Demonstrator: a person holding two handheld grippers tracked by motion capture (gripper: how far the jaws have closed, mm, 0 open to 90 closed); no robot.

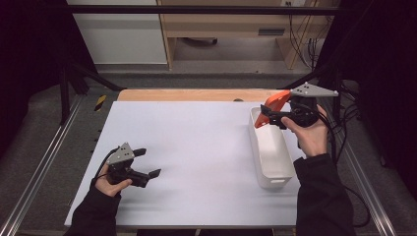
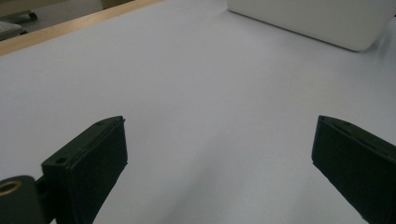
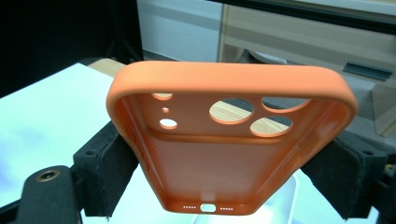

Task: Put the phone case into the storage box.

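A white table was seen spread across the work area, with a wooden strip along its far edge. A long white bin was set lengthwise near the right side. Above the bin's far end, an orange phone case was clamped across its sides between the jaws of the right gripper. Well apart, the left gripper was rested low at the near left, its jaws spread wide with nothing between them.
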